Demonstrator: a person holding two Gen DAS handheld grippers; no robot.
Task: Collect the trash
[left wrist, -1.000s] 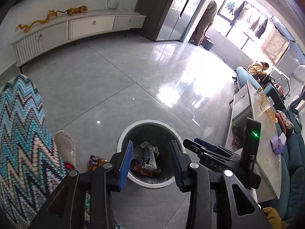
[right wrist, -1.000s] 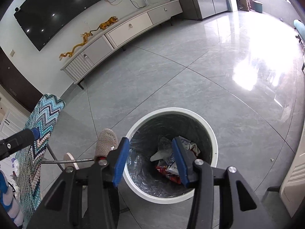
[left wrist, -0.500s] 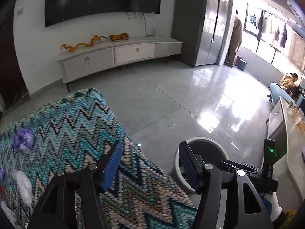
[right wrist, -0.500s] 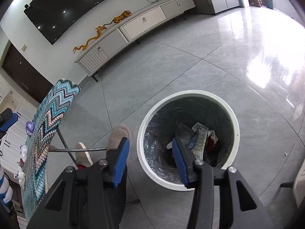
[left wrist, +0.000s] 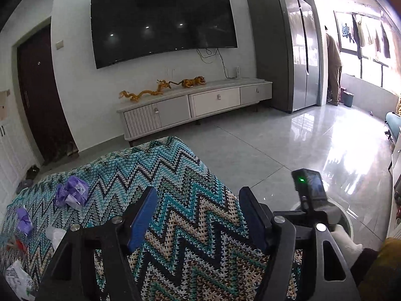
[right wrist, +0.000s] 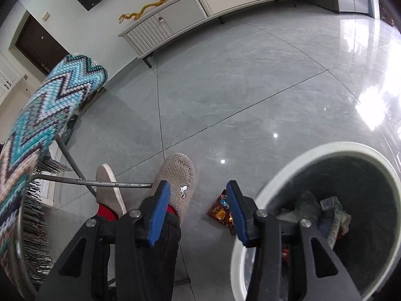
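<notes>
The left gripper [left wrist: 198,215] hovers over the zigzag-knit cloth [left wrist: 190,225] that covers the table, its blue pads spreading apart with nothing between them, only the weave below. Off to its left lie the scraps waiting on the cloth: a crumpled purple wrapper [left wrist: 71,195], a smaller purple wrapper [left wrist: 24,219], and a white plastic bag [left wrist: 17,279] at the near edge.

The right gripper [right wrist: 198,215] points down at the floor, jaws parted and empty. Just past its right pad, a red-and-gold snack wrapper [right wrist: 220,212] lies flat on the grey tile, right beside the white trash bin [right wrist: 323,150]. The bin already holds crumpled packets in its dark liner. A grey slipper [right wrist: 179,178] stands just left of that wrapper.
</notes>
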